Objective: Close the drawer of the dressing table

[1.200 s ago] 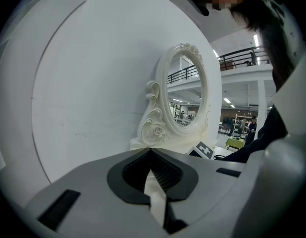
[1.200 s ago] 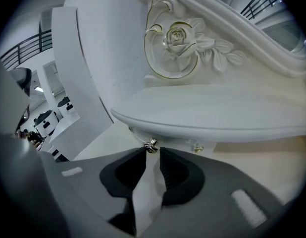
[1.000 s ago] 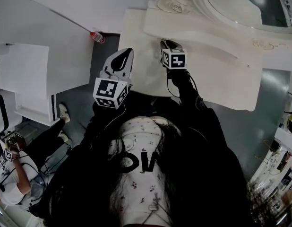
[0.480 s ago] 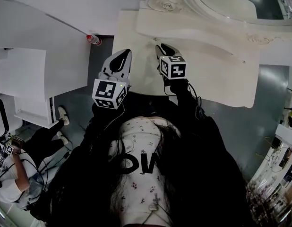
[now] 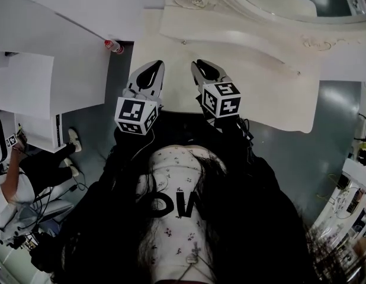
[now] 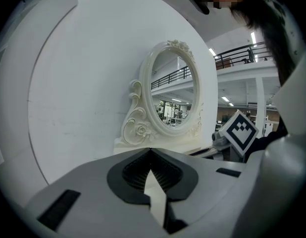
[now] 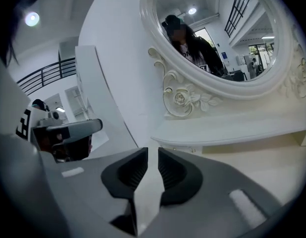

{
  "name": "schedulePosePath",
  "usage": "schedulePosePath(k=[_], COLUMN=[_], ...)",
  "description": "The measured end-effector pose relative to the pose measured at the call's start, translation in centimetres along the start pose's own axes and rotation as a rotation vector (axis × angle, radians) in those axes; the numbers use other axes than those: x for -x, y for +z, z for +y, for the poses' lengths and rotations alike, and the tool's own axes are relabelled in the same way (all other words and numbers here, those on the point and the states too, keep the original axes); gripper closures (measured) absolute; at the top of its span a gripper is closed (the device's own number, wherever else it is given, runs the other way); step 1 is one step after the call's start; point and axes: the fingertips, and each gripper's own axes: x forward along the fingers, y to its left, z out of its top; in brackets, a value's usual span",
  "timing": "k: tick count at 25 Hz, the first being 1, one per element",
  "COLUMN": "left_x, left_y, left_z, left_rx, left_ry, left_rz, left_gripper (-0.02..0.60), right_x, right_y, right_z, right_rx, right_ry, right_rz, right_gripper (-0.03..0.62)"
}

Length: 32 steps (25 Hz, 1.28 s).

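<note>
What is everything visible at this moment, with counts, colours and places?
dressing table: one, cream-white, top centre
mirror: one, oval, ornate white frame, at the table's back
white panels: at least two, left side
small object: one, red and white, left of the table
second person: one, white top, dark trousers, lower left
left gripper: one, grey with black pads, jaws together, empty, at the table's near left corner
right gripper: one, same colours, jaws slightly apart, empty, over the table's near edge
</note>
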Motion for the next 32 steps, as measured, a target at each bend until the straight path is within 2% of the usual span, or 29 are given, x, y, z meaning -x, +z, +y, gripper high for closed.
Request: schedulePosePath(k=[11,18,25,32], left_x=[2.5,4.7,8.1,11.2], left_y=[-1.6,-4.0,-4.7,-5.3], left_z=[-8.2,-12.8,-13.0,-13.0], left_rx=[0.014,0.017,0.009,0.002], left_ry=[0.051,0.084,0.137,0.137], left_rz=[-0.015,0.017,0.026,0.021], left_gripper=[0.581,0.581,0.581,0.581], right_x=[8.3,12.3,13.4,13.9], right_y=[-1.7,-3.6,-4.9,-6.1], right_z=[1.2,1.5,4.2,6.7], right_rx=[0.055,0.089,0.089,0.099], right_ry=[0.106,0.162,0.212,0.211], right_rz=[-0.007,-0.005,-0.008,-0.007], right_gripper=[0.522,0.522,0.522,0.522])
